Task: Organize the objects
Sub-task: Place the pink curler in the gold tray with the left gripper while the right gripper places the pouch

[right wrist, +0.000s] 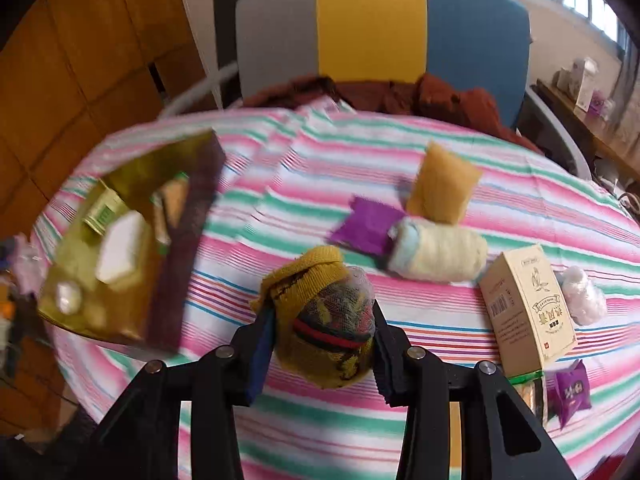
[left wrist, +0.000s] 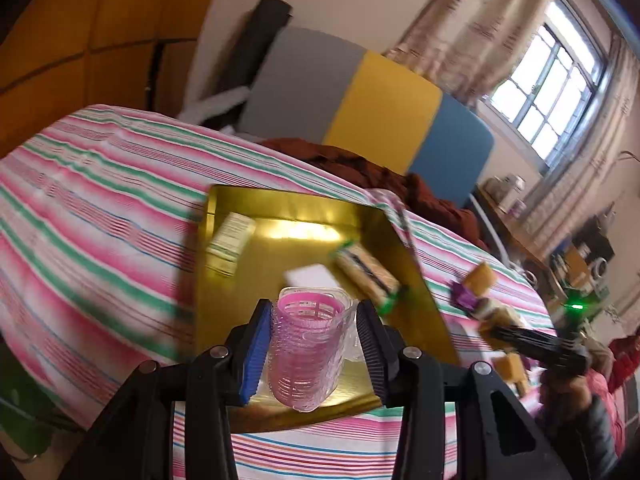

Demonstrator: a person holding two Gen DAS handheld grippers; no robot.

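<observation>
Left wrist view: the left gripper [left wrist: 310, 354] has its fingers [left wrist: 252, 354] set a cup's width apart, and between them stands a clear plastic cup [left wrist: 306, 354] with a pink ribbed insert; whether the pads press its walls cannot be told, since a narrow gap shows on the right side. The cup is over the near edge of a gold tray [left wrist: 404, 256], which lies on the striped cloth of the bench [left wrist: 100, 208]. Ahead of the fingers, inside the tray, lie a small green-and-white box [left wrist: 230, 246] to the left, a white block [left wrist: 310, 276] straight ahead and a green-edged snack packet [left wrist: 366, 276] to the right. Right wrist view: the right gripper [right wrist: 324, 342] is closed on a rolled yellow sock [right wrist: 326, 316], patterned with a red and dark band, which is held clear above the cloth. Ahead and to the right of these fingers lie a purple packet [right wrist: 366, 226], a pale rolled towel [right wrist: 438, 254] touching it, and an orange roll [right wrist: 442, 186] just behind. A beige carton [right wrist: 528, 310] lies further right. The tray appears well to the left, blurred.
</observation>
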